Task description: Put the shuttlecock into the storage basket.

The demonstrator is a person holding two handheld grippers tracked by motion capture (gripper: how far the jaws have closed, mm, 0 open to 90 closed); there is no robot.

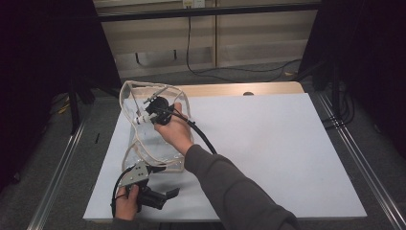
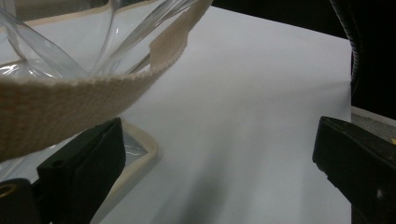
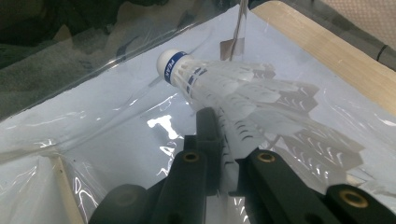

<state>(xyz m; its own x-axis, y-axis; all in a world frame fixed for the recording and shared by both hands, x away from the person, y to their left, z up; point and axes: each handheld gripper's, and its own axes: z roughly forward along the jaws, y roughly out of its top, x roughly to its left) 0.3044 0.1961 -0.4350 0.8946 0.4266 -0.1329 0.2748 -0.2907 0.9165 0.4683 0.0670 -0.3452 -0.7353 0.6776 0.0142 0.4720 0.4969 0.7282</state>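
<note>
Shuttlecock (image 3: 224, 88) is pinched by its feather skirt in my right gripper (image 3: 224, 154), jaws closed tight on the feathers, cork end pointing away from me. It sits inside the mouth of the clear bag (image 1: 143, 139), above the bag's lower wall, not yet resting on it as far as I can tell.

From the high view the right gripper (image 1: 152, 111) is pushed into the bag's upper opening, near the far left of the white sheet (image 1: 268, 143).

Step in hand, as I judge it: drop the shuttlecock into the bag. To do it well I would go deeper, past the rim, lower the cork end toward the plastic, then release gently so the feathers are not bent. Keep the wrist level; the film is slack and may catch the jaws.

Left gripper (image 1: 160, 196) is at the near corner of the bag. Its jaws stand wide apart, and the bag's cream strap (image 2: 70, 100) passes above 1 jaw. I see nothing pressed between them, so it holds nothing.

Bag contents: only the 1 shuttlecock, as far as I can make out through the film.
</note>
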